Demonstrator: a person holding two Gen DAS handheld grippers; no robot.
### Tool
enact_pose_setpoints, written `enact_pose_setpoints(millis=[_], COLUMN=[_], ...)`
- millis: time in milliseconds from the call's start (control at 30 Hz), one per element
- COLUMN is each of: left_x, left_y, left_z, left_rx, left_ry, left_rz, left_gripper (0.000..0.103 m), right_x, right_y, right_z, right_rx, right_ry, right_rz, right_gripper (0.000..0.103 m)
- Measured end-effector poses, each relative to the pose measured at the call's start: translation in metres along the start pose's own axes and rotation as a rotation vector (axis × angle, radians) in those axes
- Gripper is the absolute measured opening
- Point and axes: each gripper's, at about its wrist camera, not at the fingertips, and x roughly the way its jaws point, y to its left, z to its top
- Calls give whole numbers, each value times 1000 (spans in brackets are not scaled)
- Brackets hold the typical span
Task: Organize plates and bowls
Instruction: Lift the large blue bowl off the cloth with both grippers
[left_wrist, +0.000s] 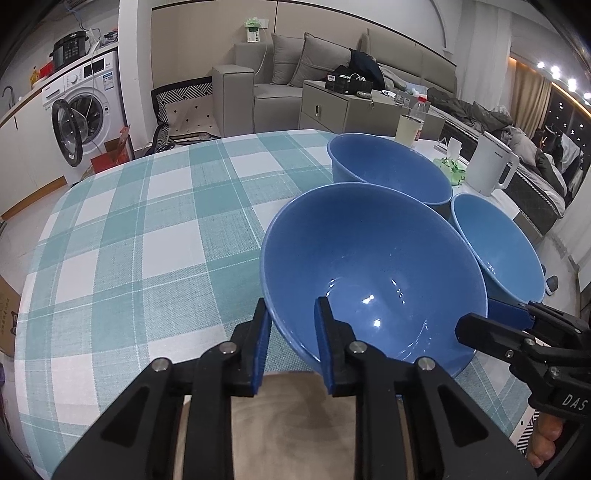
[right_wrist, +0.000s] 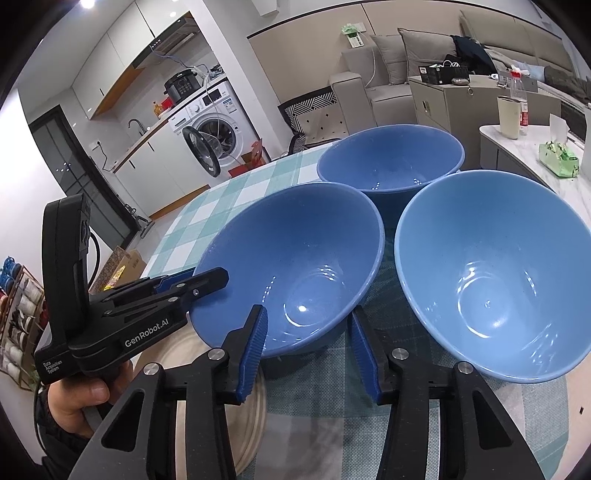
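The left gripper (left_wrist: 291, 332) has its fingers pinching the near rim of the tilted near bowl (left_wrist: 369, 273) at the worktop (left_wrist: 147, 221) edge – probably to lift it for stacking. The right gripper (right_wrist: 306, 347) has fingers spread around that bowl's other edge, not touching – likely steadying.

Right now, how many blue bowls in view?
3. The near bowl is gripped at its rim by the left gripper; the far bowl sits behind it; the lighter bowl is at right. No others are visible.
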Motion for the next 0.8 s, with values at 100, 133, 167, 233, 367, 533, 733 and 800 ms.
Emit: enact_pose_setpoints(millis=[100,133,167,233,367,533,733,800], left_x=[-2,-3,-5,-8,-14,-19,-27,-30], left_y=[-2,-2,-3,-4,-7,-8,-8,-9], left_z=[0,0,0,1,2,3,4,4], left_rx=[6,7,7,9,22,26,27,28], left_ry=[-8,-12,-17,-23,-38,-48,-62,-70], left_rz=[6,8,8,10,21,25,28,30], left_gripper=[22,22,22,22,22,22,22,22], right_x=[-1,-2,-2,-3,-6,-11,-16,-18], right_y=[0,0,0,-1,-2,-1,1,2], right_z=[0,0,0,0,0,0,0,1], right_rx=[-4,-5,-6,-8,-10,-15,-30,-34], right_ry=[-4,-5,-7,-10,-19,-34,-49,-54], right_rz=[-1,0,0,-2,3,7,7,8], right_gripper=[46,46,46,46,46,46,46,46])
